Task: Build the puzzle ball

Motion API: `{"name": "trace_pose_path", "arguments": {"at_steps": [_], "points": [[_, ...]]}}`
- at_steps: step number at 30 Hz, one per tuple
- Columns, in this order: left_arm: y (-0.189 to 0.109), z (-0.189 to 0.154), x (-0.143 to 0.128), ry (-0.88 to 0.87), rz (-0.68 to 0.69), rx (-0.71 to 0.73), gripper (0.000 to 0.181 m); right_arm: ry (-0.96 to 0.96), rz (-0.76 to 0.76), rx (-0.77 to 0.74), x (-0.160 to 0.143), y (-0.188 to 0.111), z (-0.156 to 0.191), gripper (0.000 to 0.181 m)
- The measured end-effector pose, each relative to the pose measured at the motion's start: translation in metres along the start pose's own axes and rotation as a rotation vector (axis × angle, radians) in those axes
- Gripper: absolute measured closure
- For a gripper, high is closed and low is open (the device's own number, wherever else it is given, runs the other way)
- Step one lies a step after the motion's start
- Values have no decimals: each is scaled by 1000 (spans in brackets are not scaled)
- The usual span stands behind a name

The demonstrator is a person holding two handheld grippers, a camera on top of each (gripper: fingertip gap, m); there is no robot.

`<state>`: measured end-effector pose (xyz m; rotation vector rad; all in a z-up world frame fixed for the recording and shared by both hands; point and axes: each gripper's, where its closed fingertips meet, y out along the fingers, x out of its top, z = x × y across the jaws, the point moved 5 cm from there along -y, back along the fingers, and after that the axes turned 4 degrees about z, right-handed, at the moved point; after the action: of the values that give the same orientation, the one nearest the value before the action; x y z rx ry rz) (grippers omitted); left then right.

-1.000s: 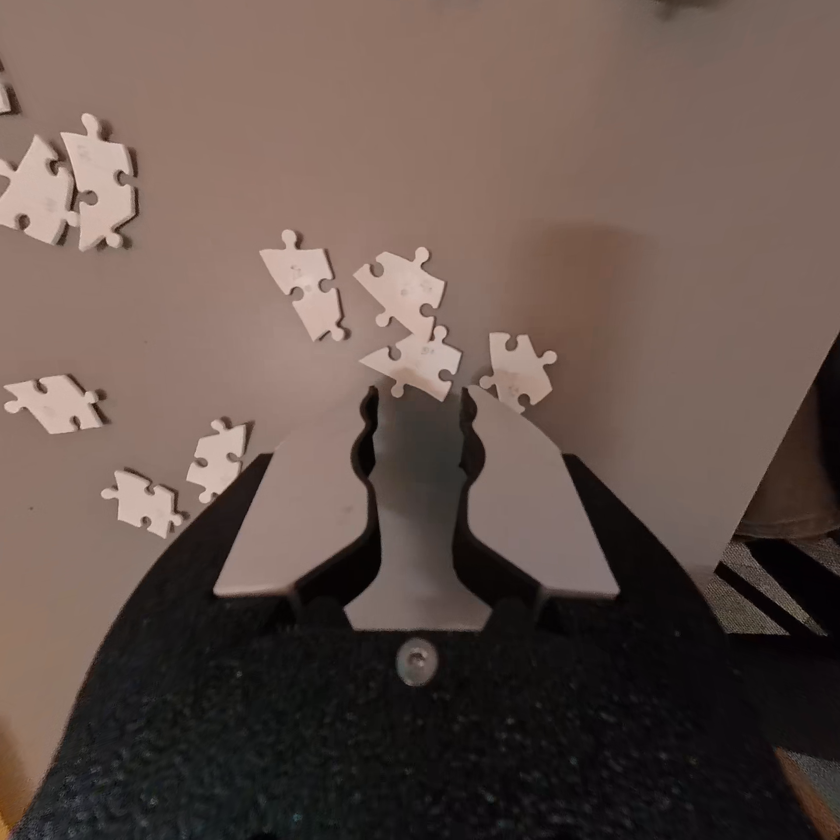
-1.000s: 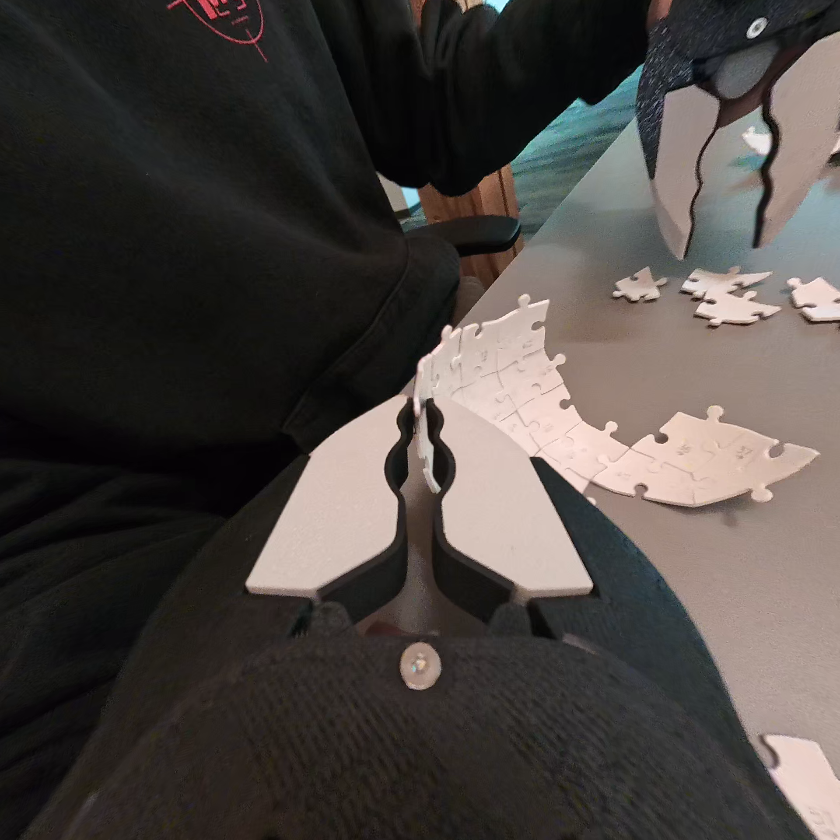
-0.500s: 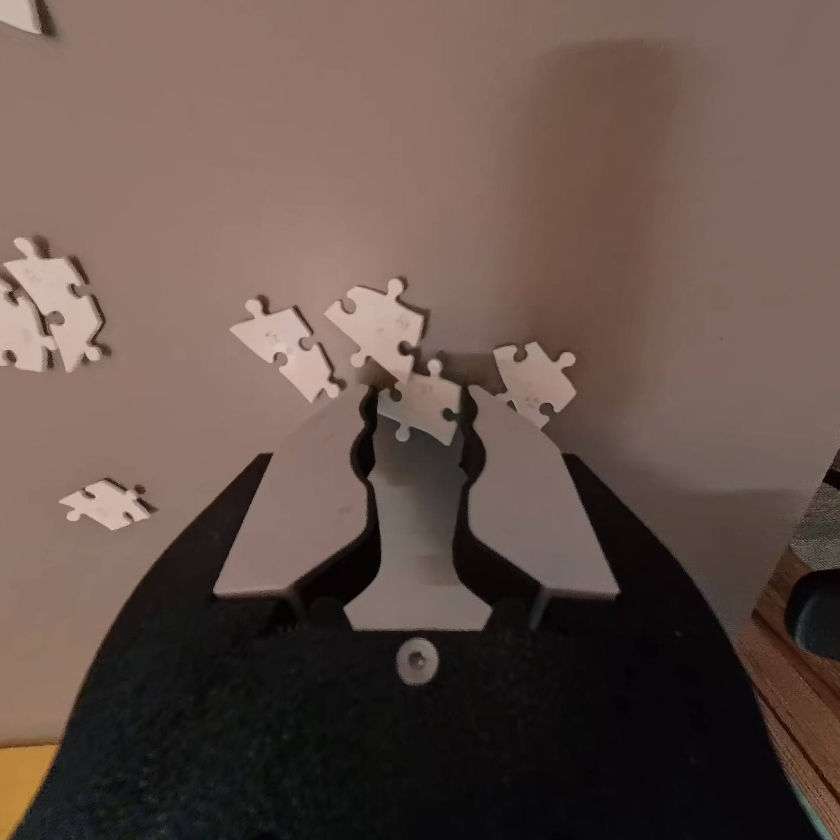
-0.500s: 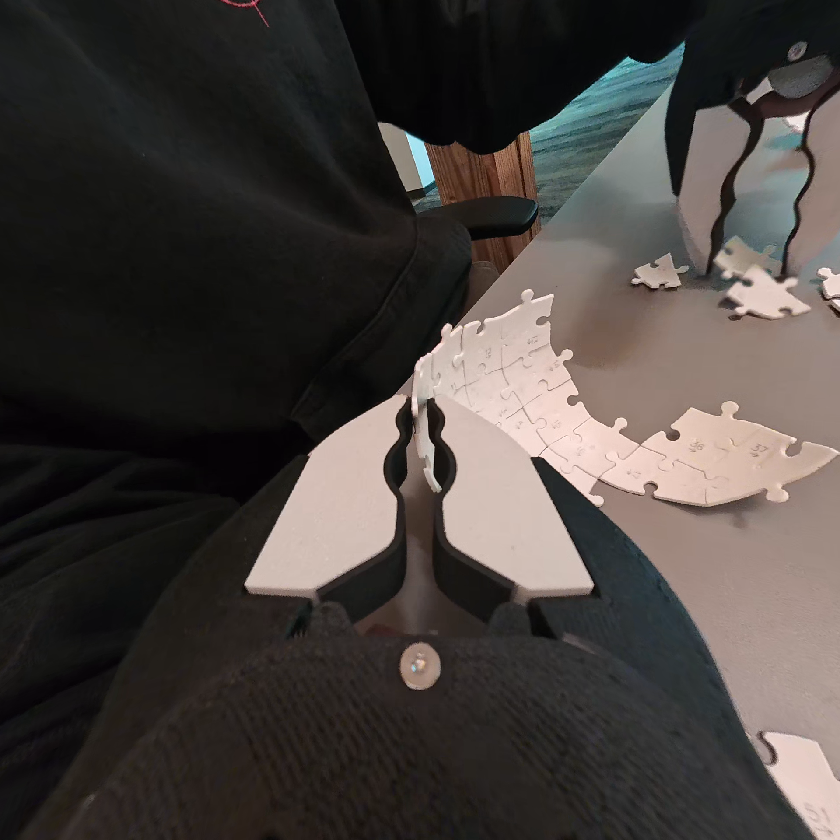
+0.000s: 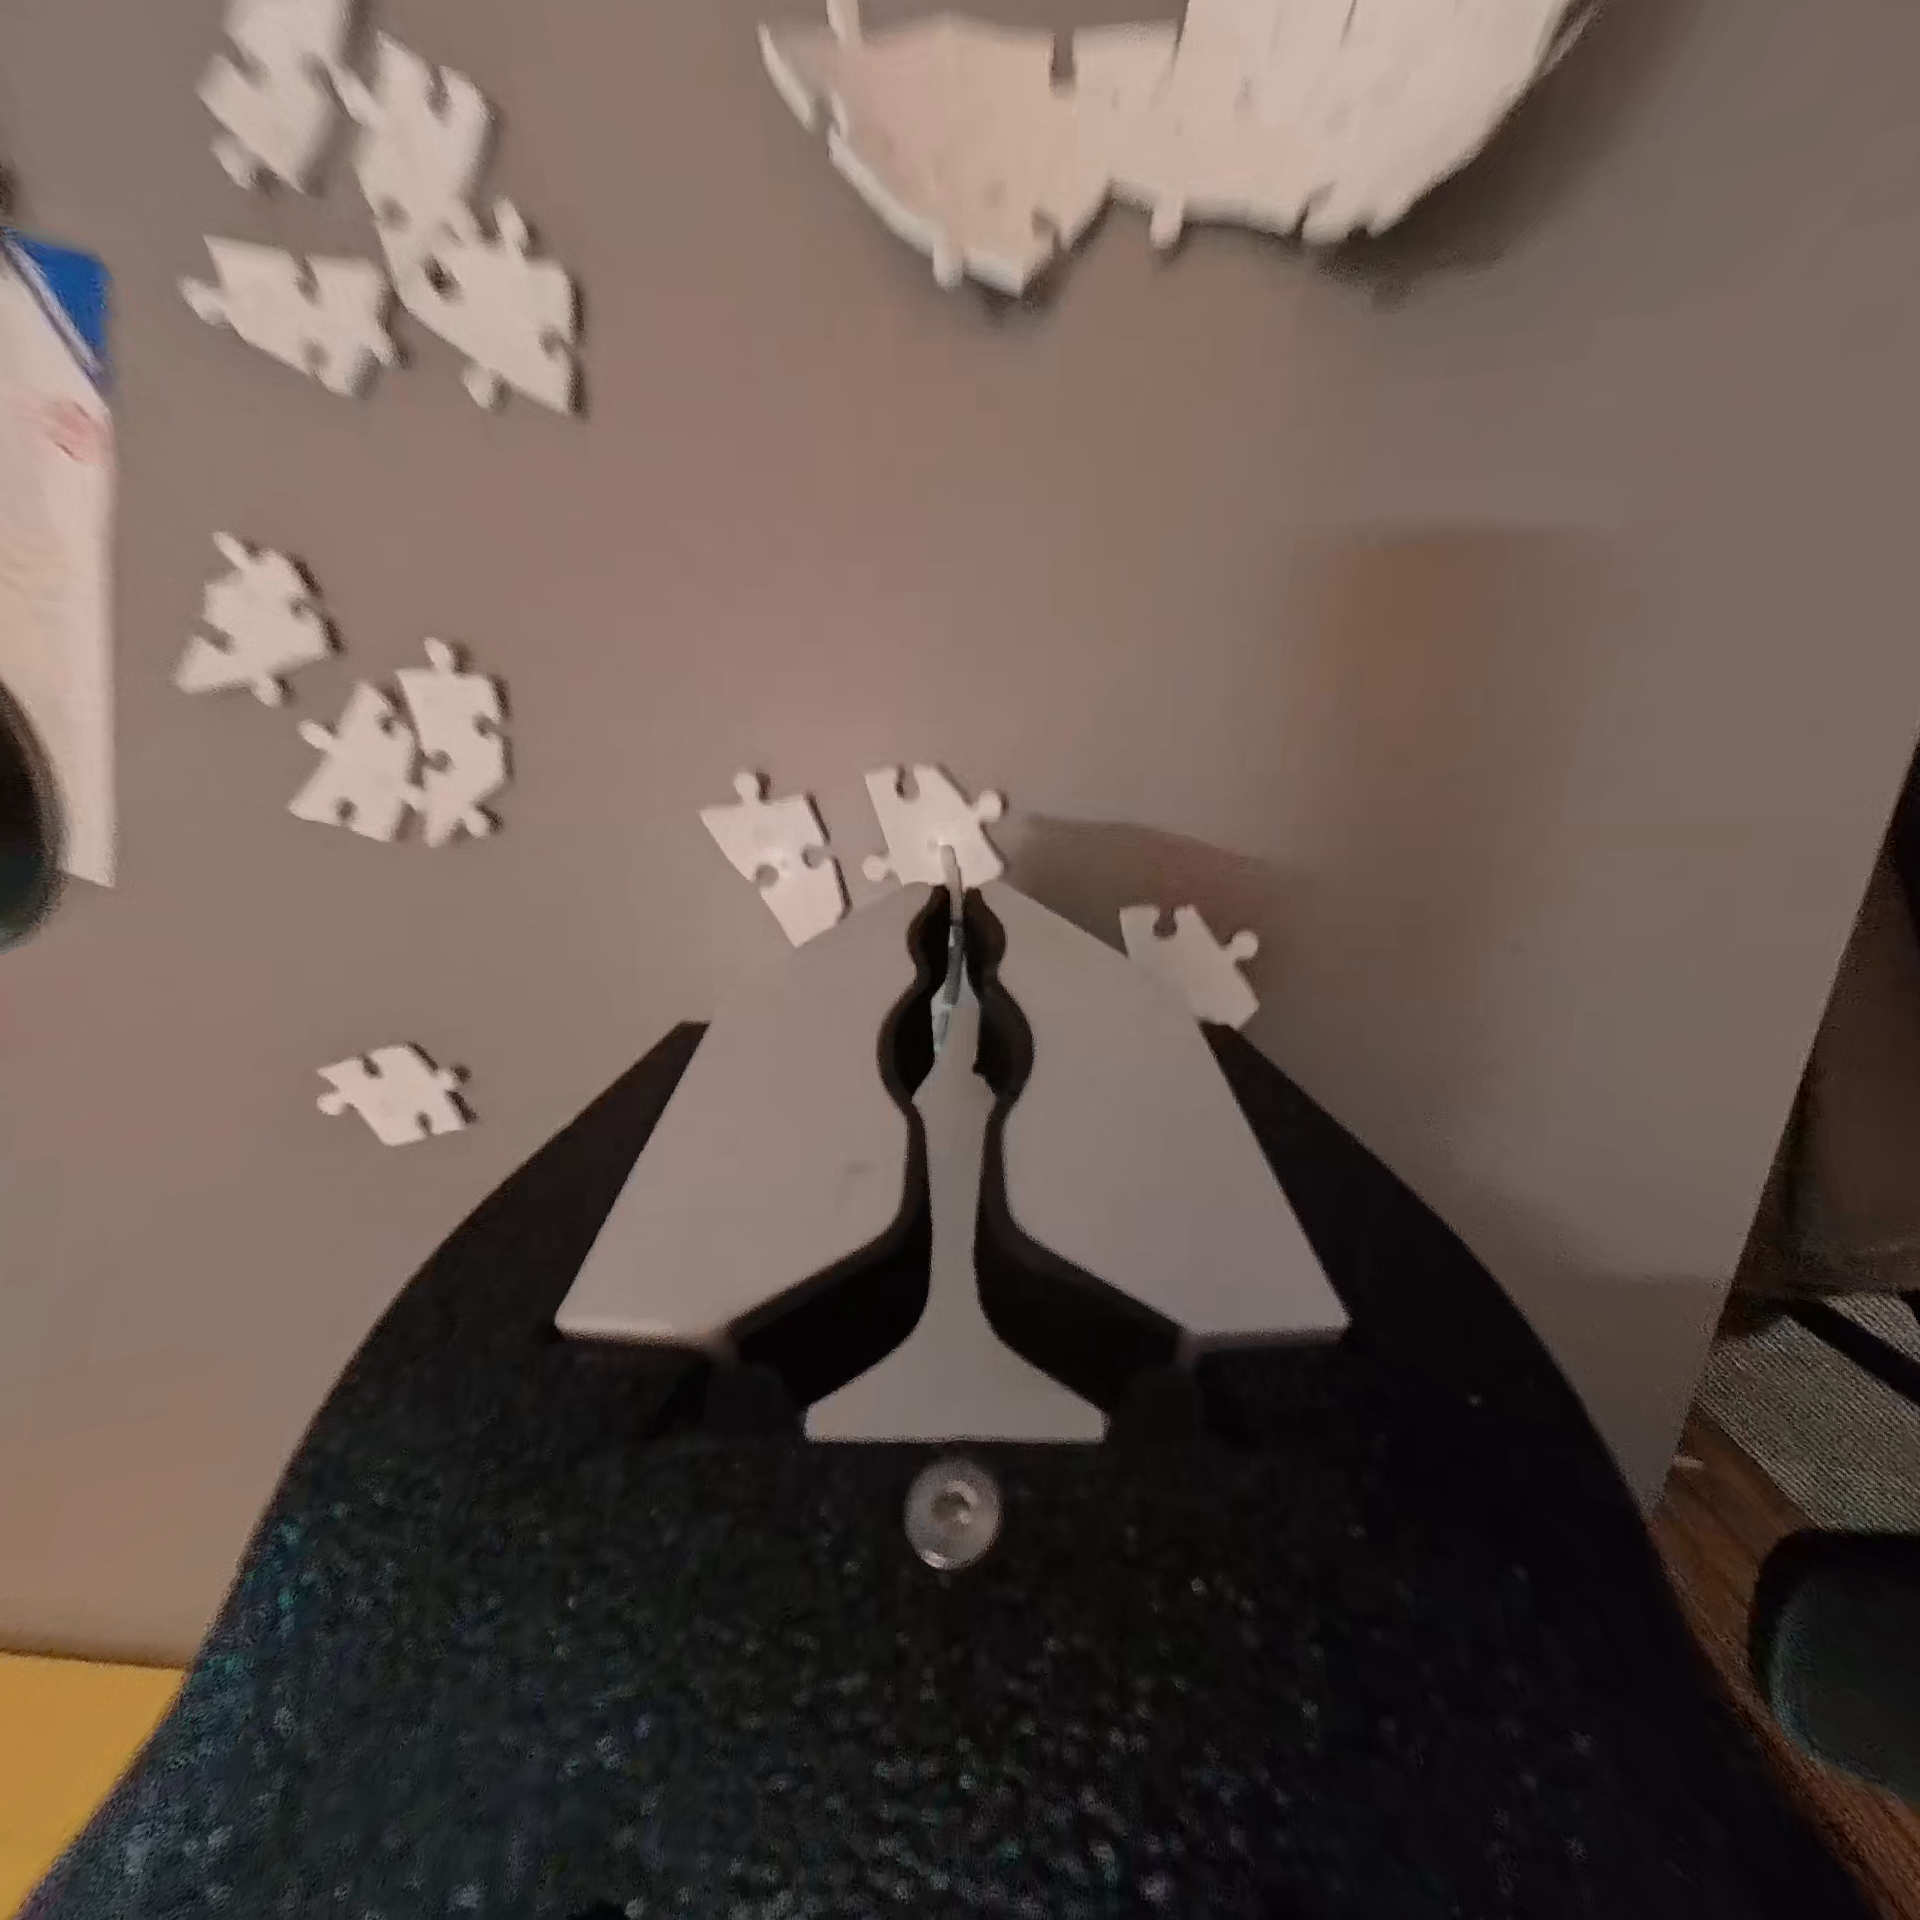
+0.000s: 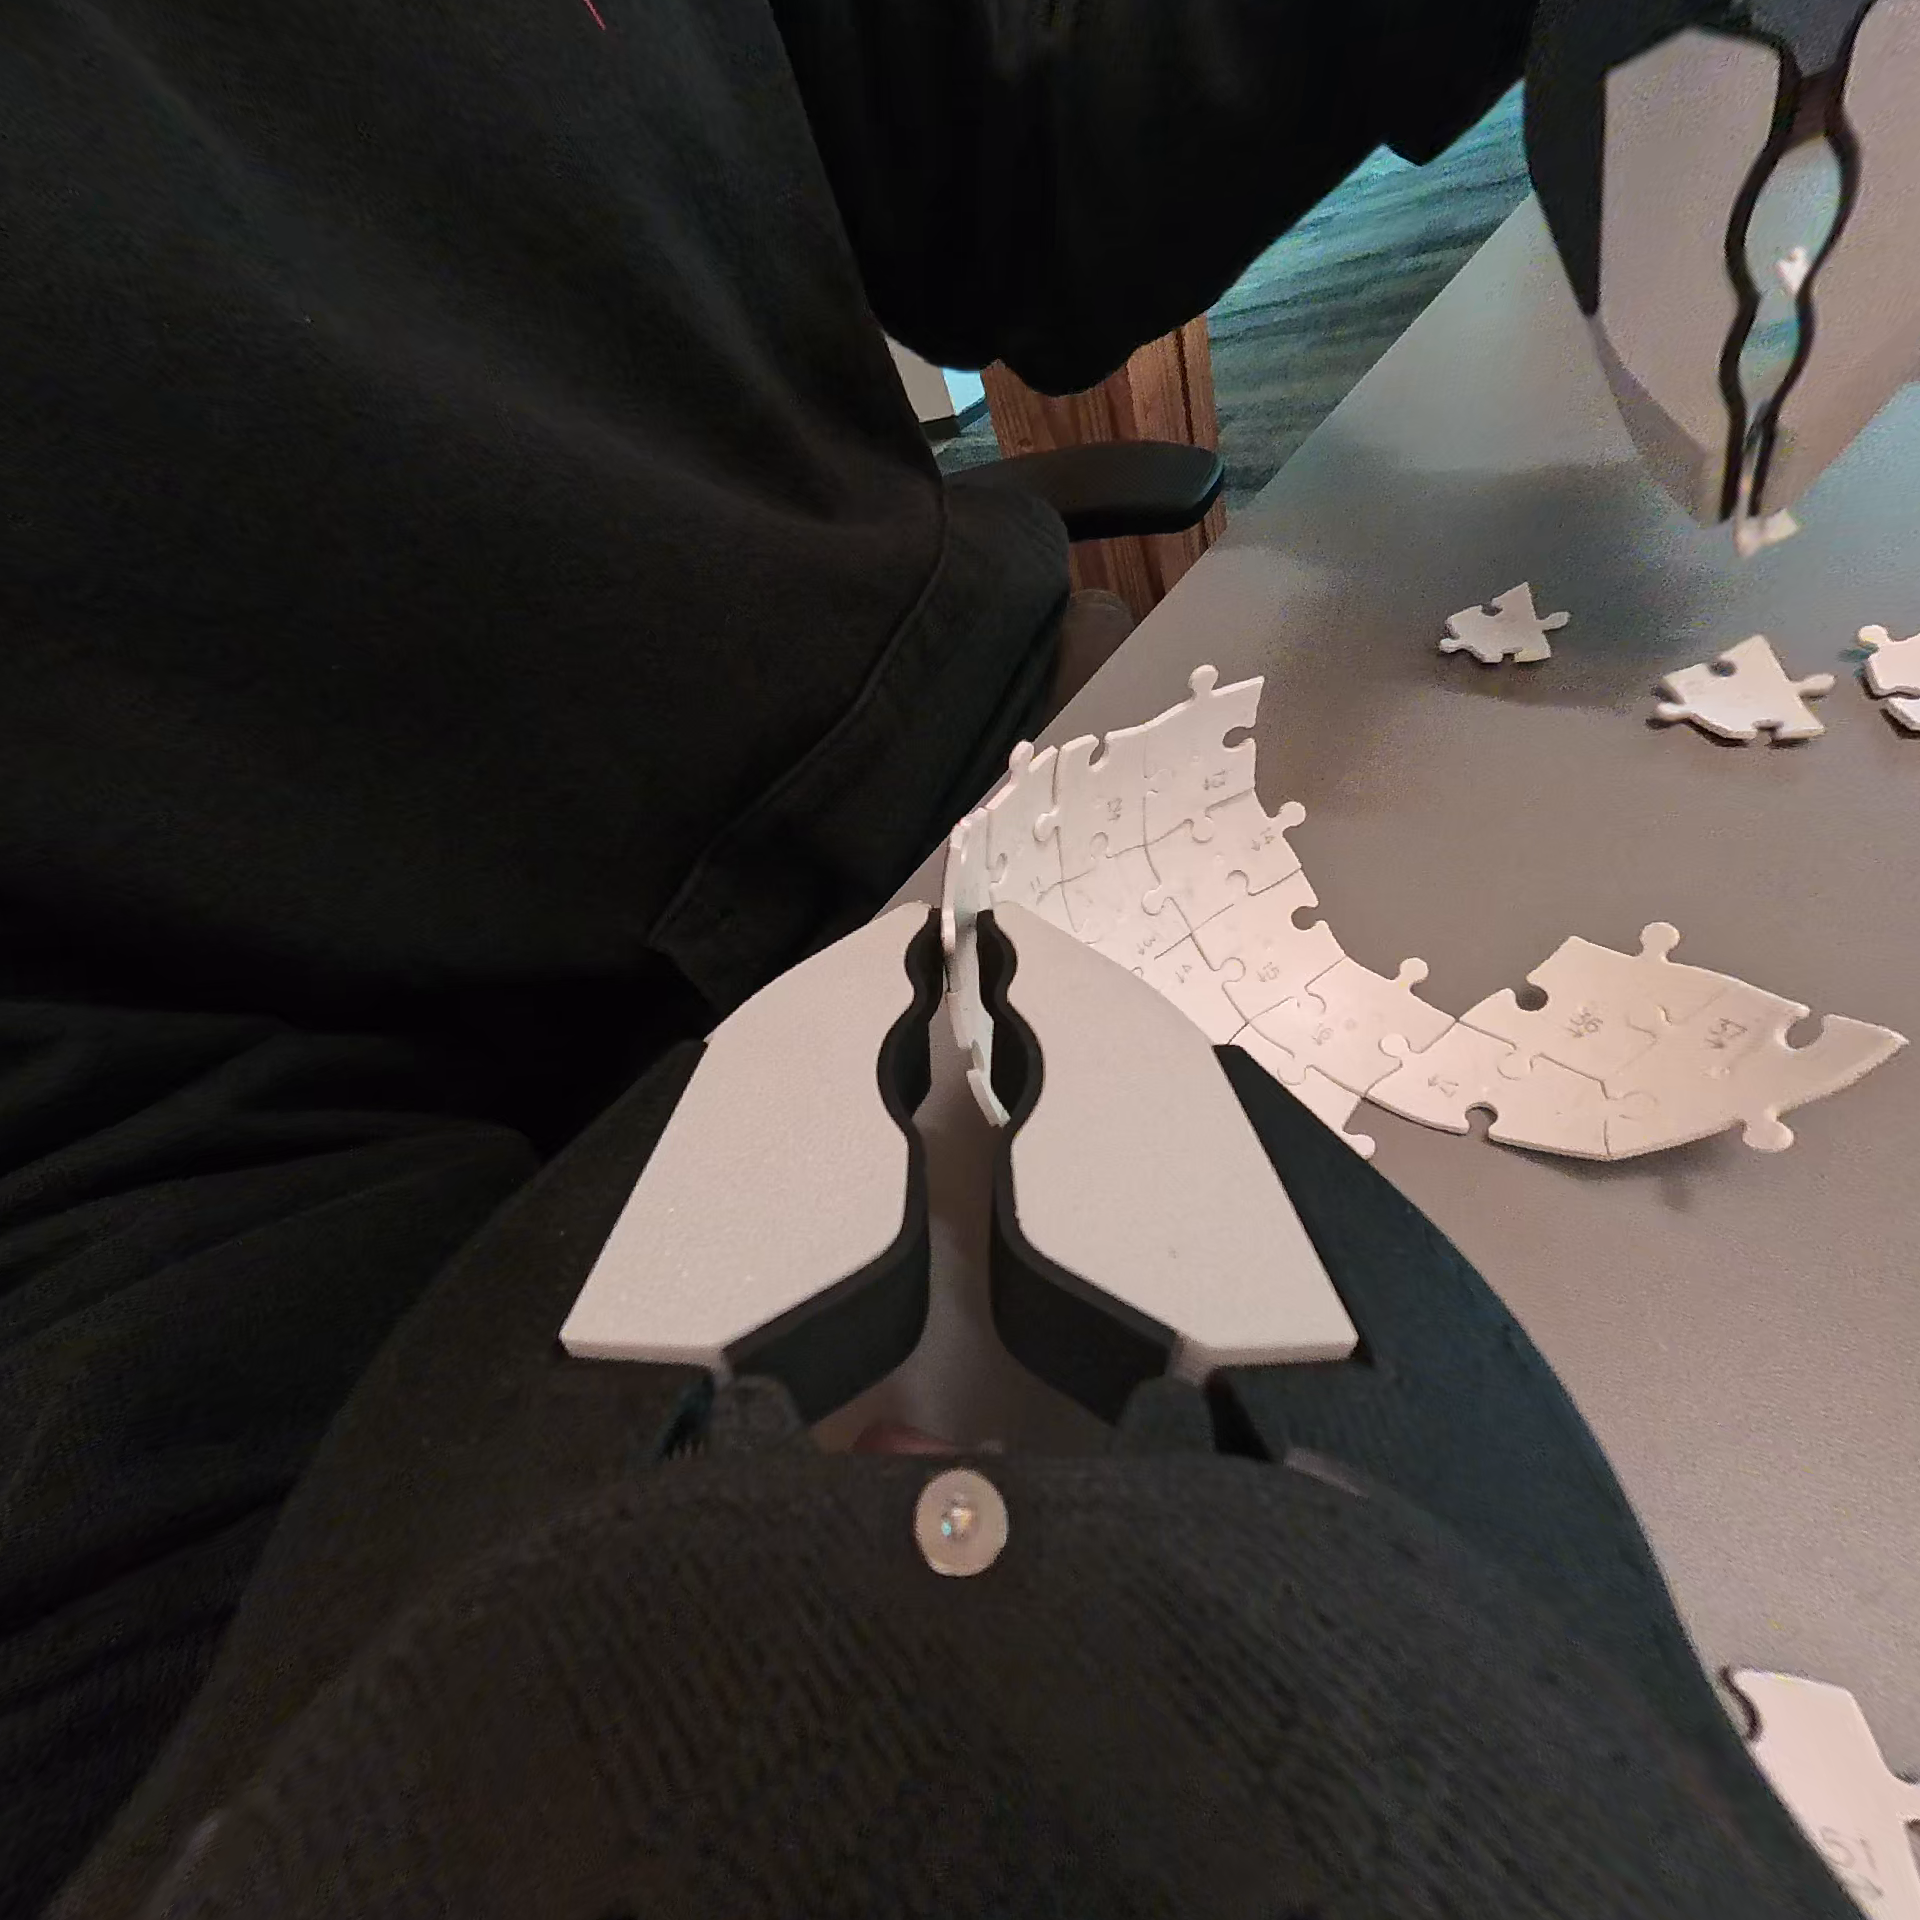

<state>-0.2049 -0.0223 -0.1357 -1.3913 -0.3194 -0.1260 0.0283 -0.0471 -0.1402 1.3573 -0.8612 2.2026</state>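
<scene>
Left gripper (image 5: 951, 904) pinches a single white puzzle piece (image 5: 948, 966) edge-on above the table; right gripper (image 6: 971, 925) is clamped on the raised end of the curved white strip of joined puzzle pieces (image 6: 1351, 997).
The strip's free end lies on the matte grey tabletop (image 5: 1143, 623) near its edge, beside the person's black sweatshirt (image 6: 416, 520). Loose white puzzle pieces (image 5: 395, 748) are scattered across the grey surface. A wooden post (image 6: 1101, 416), teal carpet and a black chair armrest (image 6: 1122, 488) show beyond the table.

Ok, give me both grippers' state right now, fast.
Left gripper: shut on a single puzzle piece, held edge-on, off the table.
Right gripper: shut on the edge of the joined puzzle section.
</scene>
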Motion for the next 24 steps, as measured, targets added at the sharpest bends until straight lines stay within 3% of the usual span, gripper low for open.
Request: {"name": "trace_pose_path", "arguments": {"at_steps": [5,10,17,24], "points": [[-8,-1,69,67,-73,144,179,1,5,4,0,1,0,175],[26,-4,126,134,-63,39,179,-2,15,3,-1,2,1,175],[70,-12,146,161,43,-87,179,-6,15,-4,-1,1,3,174],[81,-20,143,130,45,-153,167,-2,18,12,-3,1,4,174]]}}
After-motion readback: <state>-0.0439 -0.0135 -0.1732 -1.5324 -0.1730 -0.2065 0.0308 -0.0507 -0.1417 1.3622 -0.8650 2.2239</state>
